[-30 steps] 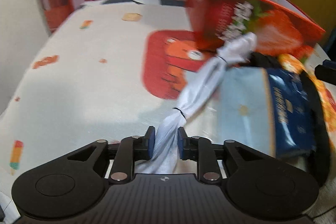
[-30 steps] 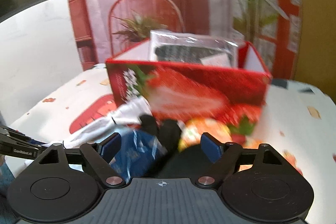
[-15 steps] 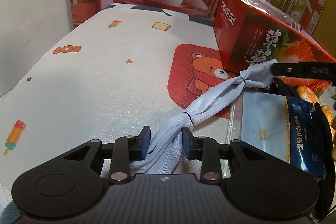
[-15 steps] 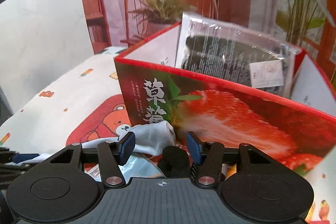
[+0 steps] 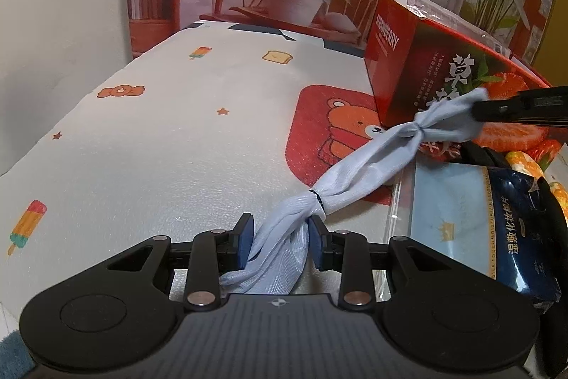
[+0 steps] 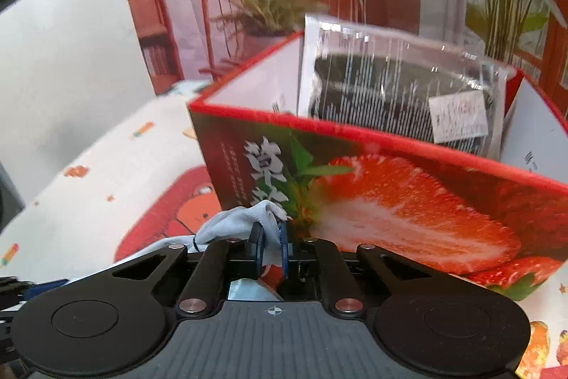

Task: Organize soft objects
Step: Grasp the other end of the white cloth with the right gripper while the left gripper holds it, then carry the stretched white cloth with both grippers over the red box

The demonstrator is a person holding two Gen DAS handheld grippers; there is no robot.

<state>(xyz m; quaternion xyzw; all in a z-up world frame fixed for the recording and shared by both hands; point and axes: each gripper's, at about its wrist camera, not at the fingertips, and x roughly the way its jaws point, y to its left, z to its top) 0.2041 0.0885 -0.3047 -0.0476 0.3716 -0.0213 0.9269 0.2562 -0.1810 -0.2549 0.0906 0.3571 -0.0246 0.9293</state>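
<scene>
Stretching across the middle of the left wrist view, pale blue cloth bundle, cinched by two thin dark bands, held at both ends. Left gripper at bottom centre, blue pads pressed against the near bunched end, clamped on it. Right gripper pinched tight on the far tip of the same cloth, low centre of the right wrist view, just in front of the red strawberry box. Seen in that box at upper right, clear plastic packet standing upright. Lying at lower right of the left view, dark blue wipes pack, on the cartoon-print tablecloth.
</scene>
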